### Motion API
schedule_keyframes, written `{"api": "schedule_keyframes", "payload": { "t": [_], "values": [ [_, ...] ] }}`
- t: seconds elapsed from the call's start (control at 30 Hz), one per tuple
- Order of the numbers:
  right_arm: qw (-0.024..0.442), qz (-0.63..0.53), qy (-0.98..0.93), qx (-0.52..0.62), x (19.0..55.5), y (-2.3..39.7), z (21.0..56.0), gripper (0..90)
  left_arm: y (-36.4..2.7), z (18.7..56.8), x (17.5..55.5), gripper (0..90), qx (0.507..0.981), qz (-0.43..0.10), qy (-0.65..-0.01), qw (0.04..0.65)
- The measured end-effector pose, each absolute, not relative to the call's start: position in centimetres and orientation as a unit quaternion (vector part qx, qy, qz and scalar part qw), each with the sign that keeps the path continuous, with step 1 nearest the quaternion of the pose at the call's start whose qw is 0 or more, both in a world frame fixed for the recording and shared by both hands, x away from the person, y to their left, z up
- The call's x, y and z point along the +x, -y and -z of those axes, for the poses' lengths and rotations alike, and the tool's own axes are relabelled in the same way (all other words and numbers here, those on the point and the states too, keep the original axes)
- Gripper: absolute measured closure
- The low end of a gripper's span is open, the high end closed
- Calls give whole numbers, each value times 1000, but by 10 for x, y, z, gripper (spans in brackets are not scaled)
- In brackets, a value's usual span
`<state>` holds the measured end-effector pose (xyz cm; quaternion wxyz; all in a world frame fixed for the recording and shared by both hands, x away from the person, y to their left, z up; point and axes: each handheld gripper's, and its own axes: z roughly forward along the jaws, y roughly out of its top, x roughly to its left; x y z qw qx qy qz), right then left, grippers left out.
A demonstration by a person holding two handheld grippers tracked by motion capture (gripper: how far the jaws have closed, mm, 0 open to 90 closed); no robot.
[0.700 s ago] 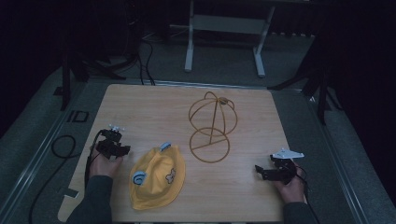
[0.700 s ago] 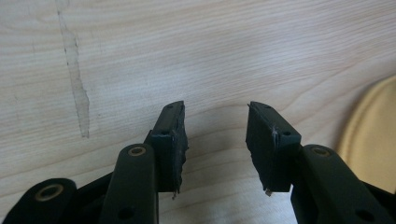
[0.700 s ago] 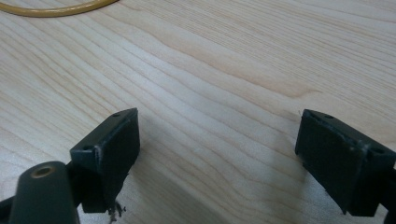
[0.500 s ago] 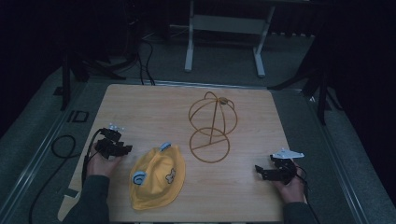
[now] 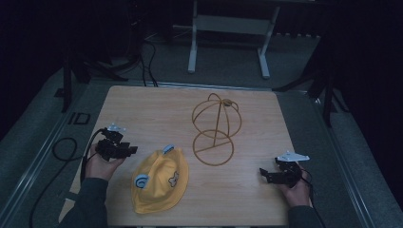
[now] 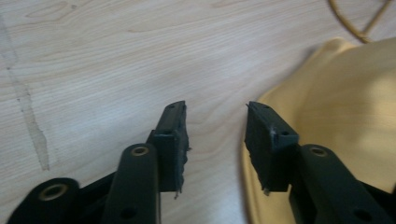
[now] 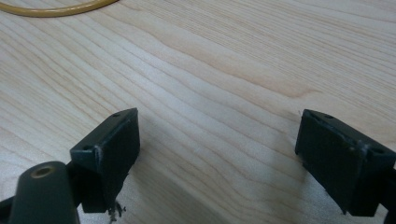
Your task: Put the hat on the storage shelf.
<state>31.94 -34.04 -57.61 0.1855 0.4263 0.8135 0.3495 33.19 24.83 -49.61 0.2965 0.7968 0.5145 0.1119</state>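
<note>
A yellow cap (image 5: 159, 178) with a blue-and-white patch lies flat near the table's front, left of centre. Behind it and to the right a yellow wire hat stand (image 5: 216, 128) rises from a round base ring. My left gripper (image 5: 130, 149) sits just left of the cap, held by a hand, and points toward it. In the left gripper view its jaws (image 6: 216, 112) stand open over bare wood, the right one at the edge of the cap (image 6: 336, 116). My right gripper (image 5: 263, 175) rests at the front right, open wide over wood (image 7: 217, 135), the stand's ring (image 7: 56, 9) ahead.
The wooden table (image 5: 157, 109) sits on a grey floor. A black cable (image 5: 59, 152) loops off its left edge. A white metal frame (image 5: 228, 28) stands beyond the far edge. Dark stand legs (image 5: 328, 95) are at the right.
</note>
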Motion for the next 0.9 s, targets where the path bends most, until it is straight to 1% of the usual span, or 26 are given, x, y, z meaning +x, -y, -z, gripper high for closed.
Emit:
{"api": "schedule_keyframes", "payload": {
  "t": [0.27, 0.63, 0.9],
  "values": [
    [186, -349, -814, 426, 319, 340, 576, 138, -240, 478, 324, 600, 808, -121, -494, 297],
    [185, -350, -813, 427, 319, 340, 576, 138, -226, 451, 316, 596, 827, -107, -456, 310],
    [185, -349, -813, 426, 319, 340, 576, 138, -216, 438, 309, 607, 842, -101, -436, 302]
  ]
}}
